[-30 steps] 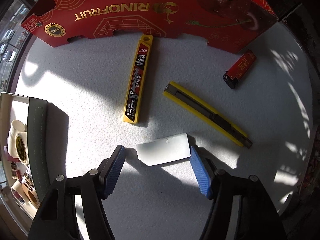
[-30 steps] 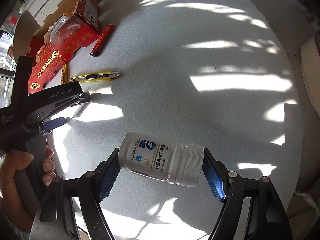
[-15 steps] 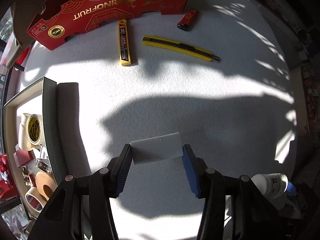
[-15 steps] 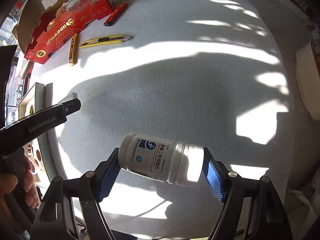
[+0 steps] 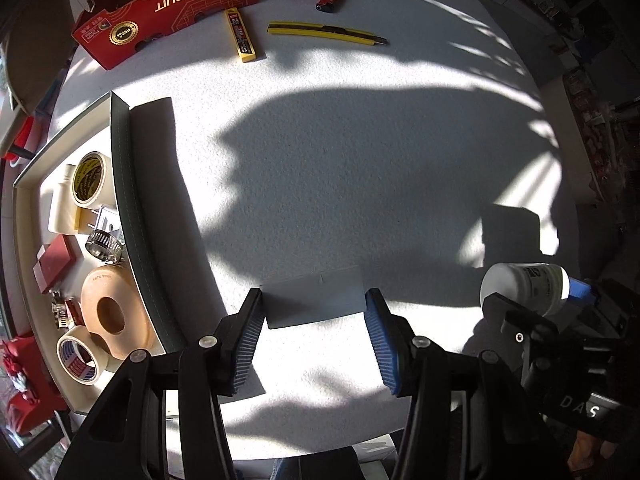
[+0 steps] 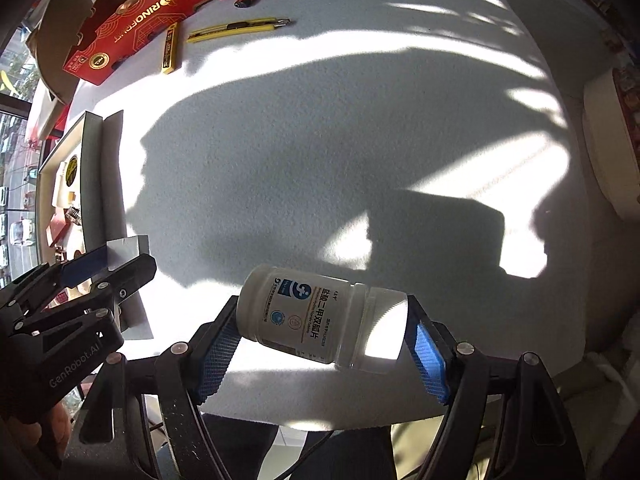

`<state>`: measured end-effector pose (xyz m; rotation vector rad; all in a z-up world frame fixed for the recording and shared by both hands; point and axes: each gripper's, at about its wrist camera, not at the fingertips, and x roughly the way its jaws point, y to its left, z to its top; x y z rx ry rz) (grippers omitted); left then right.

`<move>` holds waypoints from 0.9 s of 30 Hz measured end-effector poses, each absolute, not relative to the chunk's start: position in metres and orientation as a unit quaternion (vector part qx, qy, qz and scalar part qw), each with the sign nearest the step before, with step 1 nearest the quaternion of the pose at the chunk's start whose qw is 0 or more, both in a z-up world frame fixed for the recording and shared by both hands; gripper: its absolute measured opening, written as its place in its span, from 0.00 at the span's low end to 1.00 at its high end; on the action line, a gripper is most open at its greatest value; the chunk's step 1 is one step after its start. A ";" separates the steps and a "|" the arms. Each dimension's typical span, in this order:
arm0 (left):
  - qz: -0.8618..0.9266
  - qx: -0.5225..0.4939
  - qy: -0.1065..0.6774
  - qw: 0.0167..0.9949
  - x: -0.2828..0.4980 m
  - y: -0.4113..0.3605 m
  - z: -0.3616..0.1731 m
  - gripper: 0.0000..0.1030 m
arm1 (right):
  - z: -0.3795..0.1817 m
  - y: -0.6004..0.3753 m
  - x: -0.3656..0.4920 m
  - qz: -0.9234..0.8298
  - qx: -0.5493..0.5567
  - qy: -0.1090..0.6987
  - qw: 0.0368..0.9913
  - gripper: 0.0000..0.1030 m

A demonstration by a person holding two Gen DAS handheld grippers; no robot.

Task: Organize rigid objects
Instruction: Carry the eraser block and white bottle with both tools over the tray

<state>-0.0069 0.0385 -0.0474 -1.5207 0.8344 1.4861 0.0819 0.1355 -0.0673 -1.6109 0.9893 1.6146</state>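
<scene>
Left wrist: left tool (image 5: 314, 312) pointing down, clamps white block (image 5: 316, 300), right tool (image 6: 324, 332) clamps bottle (image 6: 320, 316).

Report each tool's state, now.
Left tool: shut on a flat white block.
Right tool: shut on a white pill bottle, gripped end to end.

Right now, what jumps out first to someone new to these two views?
The white pill bottle lying sideways in the right gripper, and the flat white card clamped in the left gripper. Then the tray of tape rolls at left, and the red box at the table's far edge.
</scene>
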 end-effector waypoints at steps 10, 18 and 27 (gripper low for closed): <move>0.615 -0.597 0.297 0.421 -0.059 0.025 -0.029 0.53 | -0.037 0.114 0.041 0.649 -0.613 0.329 0.309 0.76; 0.666 -0.599 0.249 0.367 -0.108 -0.023 -0.022 0.53 | -0.027 0.082 -0.029 0.689 -0.622 0.280 0.243 0.76; 0.707 -0.631 0.195 0.252 -0.165 -0.115 -0.038 0.53 | -0.038 0.028 -0.121 0.717 -0.635 0.249 0.139 0.76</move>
